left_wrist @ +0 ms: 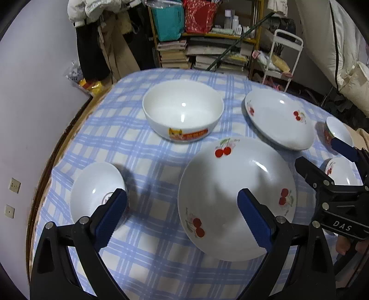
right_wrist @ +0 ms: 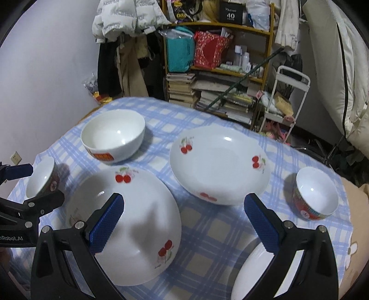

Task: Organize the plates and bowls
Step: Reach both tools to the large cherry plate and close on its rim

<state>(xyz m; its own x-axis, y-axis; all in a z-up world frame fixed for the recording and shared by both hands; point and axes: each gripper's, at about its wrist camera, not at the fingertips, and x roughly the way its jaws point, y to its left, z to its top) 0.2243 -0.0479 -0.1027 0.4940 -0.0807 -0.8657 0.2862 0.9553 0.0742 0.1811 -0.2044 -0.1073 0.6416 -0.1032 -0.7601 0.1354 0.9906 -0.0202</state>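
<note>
Plates untouched — both grippers (left, right) gape empty.

Both fisheye views sit close above the blue-checked surface, facing the far cluttered wooden shelf. The left view looks from nearer the left; both share the big white cherry-printed plate.

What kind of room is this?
Probably a lived-in room at home, not a lab: a checked tablecloth set with cherry plates, a shelf crammed with books and bags, and coats hanging.
</note>
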